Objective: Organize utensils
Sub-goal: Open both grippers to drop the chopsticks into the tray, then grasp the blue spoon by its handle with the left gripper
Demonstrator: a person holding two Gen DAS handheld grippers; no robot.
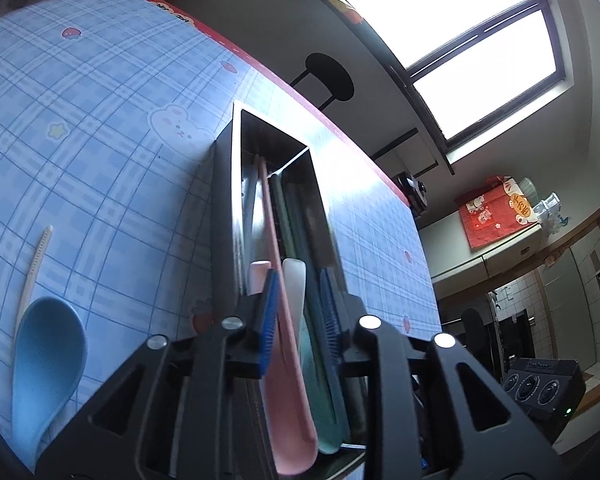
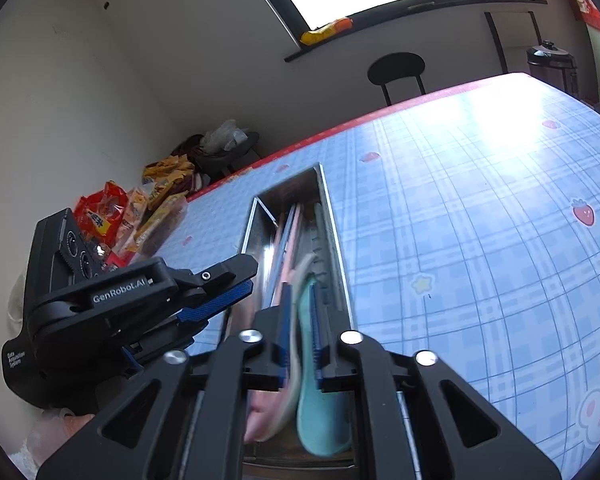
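Both claws tip down over the metal box [image 1: 236, 200] of spoons; the left claw [image 1: 298, 312] is spread – pads off the pink spoon [image 1: 288, 400]; the right claw [image 2: 302, 328] is spread around the green spoon [image 2: 320, 420].

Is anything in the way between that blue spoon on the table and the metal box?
Nothing visible. The blue spoon lies beside a white knife on bare tablecloth, left of the open-topped box.

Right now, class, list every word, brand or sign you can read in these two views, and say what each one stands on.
"GenRobot.AI": white print on the black left claw body.
White lettering lower on that body: too small to read.
Red-and-yellow snack packets: print blurred.
Red wall hanging: characters unreadable.
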